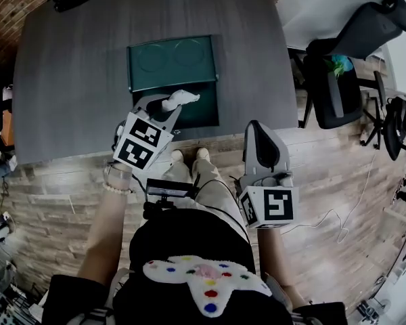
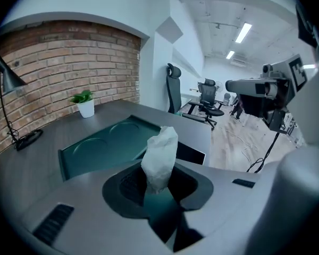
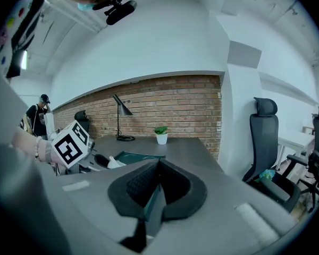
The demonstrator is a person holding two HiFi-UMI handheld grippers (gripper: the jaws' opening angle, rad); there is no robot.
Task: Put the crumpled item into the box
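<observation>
Clearly crumpled white paper wad sticks up between the left tool.

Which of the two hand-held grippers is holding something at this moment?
The left gripper: it clamps a white crumpled paper wad between its jaws. The right gripper has its jaws shut together with nothing between them.

left gripper hides the near corner of the box.

Grey desk carried a black lamp and a potted plant near the brick wall. An office chair stood beside it.
</observation>
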